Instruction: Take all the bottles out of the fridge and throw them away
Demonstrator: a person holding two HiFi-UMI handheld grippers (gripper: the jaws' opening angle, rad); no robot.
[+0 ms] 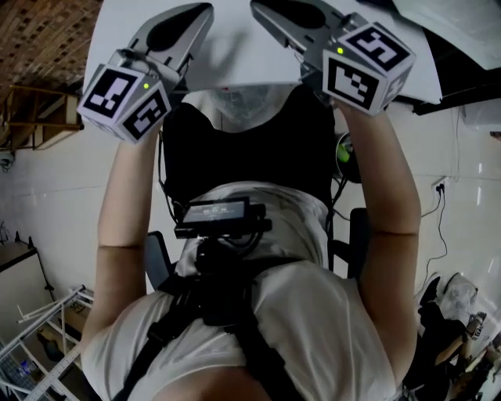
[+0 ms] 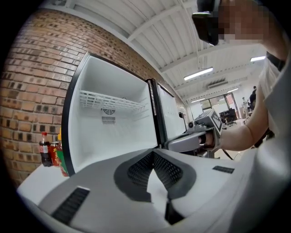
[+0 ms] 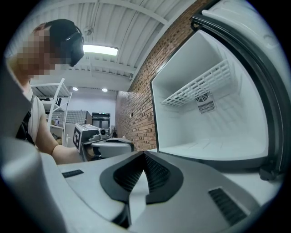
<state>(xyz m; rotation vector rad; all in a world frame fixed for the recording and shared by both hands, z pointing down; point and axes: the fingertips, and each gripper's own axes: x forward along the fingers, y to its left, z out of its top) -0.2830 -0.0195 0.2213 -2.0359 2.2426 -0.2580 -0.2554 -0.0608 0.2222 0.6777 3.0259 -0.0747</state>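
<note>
My left gripper (image 2: 153, 153) is shut with nothing between its jaws. My right gripper (image 3: 144, 154) is shut and empty as well. Both are held up side by side, pointing at an open white fridge (image 2: 113, 136) whose inside shows only a wire shelf (image 2: 109, 101). To the left of the fridge, on a white top against the brick wall, stand a cola bottle (image 2: 44, 149) and two more bottles (image 2: 58, 157). In the head view, the left gripper (image 1: 205, 9) and right gripper (image 1: 258, 8) sit above the person's torso.
The fridge door (image 2: 170, 113) hangs open on the right of the cabinet, and its dark seal (image 3: 268, 113) runs close by my right gripper. A brick wall (image 2: 32, 82) backs the fridge. Metal shelving (image 3: 57, 104) stands behind the person.
</note>
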